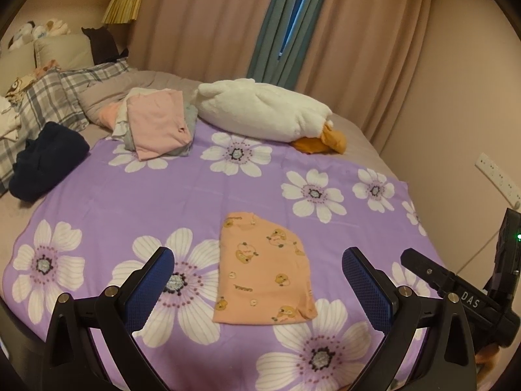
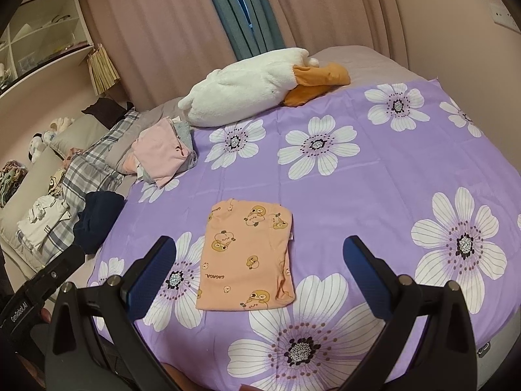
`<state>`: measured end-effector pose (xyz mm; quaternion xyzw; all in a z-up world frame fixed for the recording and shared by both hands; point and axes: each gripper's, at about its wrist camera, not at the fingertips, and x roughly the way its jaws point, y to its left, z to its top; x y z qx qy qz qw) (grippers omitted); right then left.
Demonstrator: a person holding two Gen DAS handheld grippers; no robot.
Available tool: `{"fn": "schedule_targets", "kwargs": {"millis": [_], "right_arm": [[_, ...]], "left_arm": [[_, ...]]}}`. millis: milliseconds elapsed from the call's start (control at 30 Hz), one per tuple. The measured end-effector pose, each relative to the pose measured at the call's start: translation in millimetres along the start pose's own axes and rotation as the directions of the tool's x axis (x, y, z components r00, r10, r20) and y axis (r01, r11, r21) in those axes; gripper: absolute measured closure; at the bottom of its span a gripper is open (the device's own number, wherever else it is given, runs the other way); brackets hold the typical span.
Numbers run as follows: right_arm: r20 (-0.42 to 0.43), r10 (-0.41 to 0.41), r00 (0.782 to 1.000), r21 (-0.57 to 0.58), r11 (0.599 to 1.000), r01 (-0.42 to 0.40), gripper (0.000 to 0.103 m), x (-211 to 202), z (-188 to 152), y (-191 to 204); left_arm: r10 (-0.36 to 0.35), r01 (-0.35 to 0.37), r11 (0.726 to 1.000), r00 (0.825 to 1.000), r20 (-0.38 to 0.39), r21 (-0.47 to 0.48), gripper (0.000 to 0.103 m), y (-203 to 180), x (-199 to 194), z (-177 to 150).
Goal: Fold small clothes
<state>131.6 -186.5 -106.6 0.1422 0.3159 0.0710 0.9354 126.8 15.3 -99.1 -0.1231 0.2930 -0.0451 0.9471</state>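
The left claw [image 1: 257,280] hangs above the near part of the bed with its blue-padded fingers spread wide and nothing between them. The right claw [image 2: 260,268] is likewise spread wide and empty, hovering over the same near stretch.

The peach printed garment [image 1: 263,270] lies folded into a flat, roughly rectangular packet on the purple flowered blanket [image 1: 195,195], in front of both claws and touching neither. Its edges sit flat, with one far corner cut off on a slant in the left view. Bare blanket surrounds it on every side, widest toward the right, where the blanket [image 2: 407,169] runs out to the bed's edge near the wall.

Well beyond the garment, at the far left corner of the blanket, rests a pile of folded clothes [image 1: 156,127] topped by a pink piece. Just beside it lies a white plush duck [image 1: 260,110] with an orange bill, stretched across the blanket's far edge. A dark navy bundle [image 1: 45,159] sits at the blanket's left border, next to plaid pillows [image 1: 52,97]. Curtains [image 1: 228,16] hang behind the bed. None of these things lie between the claws and the garment.
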Motion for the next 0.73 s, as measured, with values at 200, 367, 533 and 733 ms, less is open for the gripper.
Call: {"fn": "schedule_targets", "kwargs": {"millis": [200, 367, 533, 733], "right_arm": [[-0.001, -0.006, 1.000, 0.010, 1.000, 0.006, 0.000, -0.1, 0.3, -0.7], [-0.001, -0.008, 1.000, 0.008, 1.000, 0.008, 0.000, 0.4, 1.1, -1.9], [-0.003, -0.011, 1.000, 0.007, 1.000, 0.011, 0.000, 0.3, 1.8, -2.9], [-0.001, -0.017, 1.000, 0.005, 1.000, 0.017, 0.000, 0.5, 1.8, -3.7]], "left_arm": [[0.010, -0.010, 1.000, 1.000, -0.003, 0.003, 0.001, -4.0, 0.6, -0.7], [0.032, -0.032, 0.999, 0.999, -0.004, 0.006, 0.001, -8.6, 0.2, -2.6], [0.019, -0.019, 1.000, 1.000, -0.011, 0.013, 0.001, -13.2, -1.8, -6.2], [0.029, -0.029, 0.999, 0.999, -0.015, 0.018, 0.001, -16.2, -1.5, -7.6]]}}
